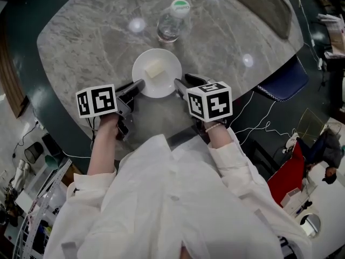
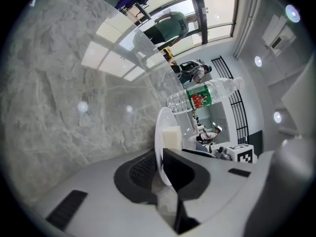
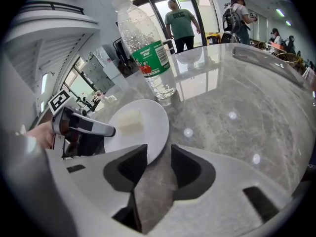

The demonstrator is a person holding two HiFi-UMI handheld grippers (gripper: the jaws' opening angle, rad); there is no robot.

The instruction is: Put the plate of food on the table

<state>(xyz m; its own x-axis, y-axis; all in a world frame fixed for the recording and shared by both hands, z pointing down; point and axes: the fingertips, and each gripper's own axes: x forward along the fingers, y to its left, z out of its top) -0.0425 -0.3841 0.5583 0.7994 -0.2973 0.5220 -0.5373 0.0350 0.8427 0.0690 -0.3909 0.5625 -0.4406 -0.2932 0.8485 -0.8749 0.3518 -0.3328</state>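
Head view: the white plate [image 1: 157,72] with its pale food block [image 1: 154,69] seems to rest on the marble table [image 1: 86,31] at frame centre. The left gripper [image 1: 139,85] is at its lower-left rim and the right gripper [image 1: 179,84] at its lower-right rim, both equally near.

Left gripper view: the jaws are clenched on the plate rim.

Right gripper view: the jaws stand apart, and the rim lies between them unpressed. The water bottle [image 3: 148,53] stands just behind the plate; its green and red label is unreadable.

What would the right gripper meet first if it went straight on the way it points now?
The plate: its rim lies between the open jaws of the right gripper, close to one jaw. Going on, it would probably push the plate toward the bottle, though depth is unclear.
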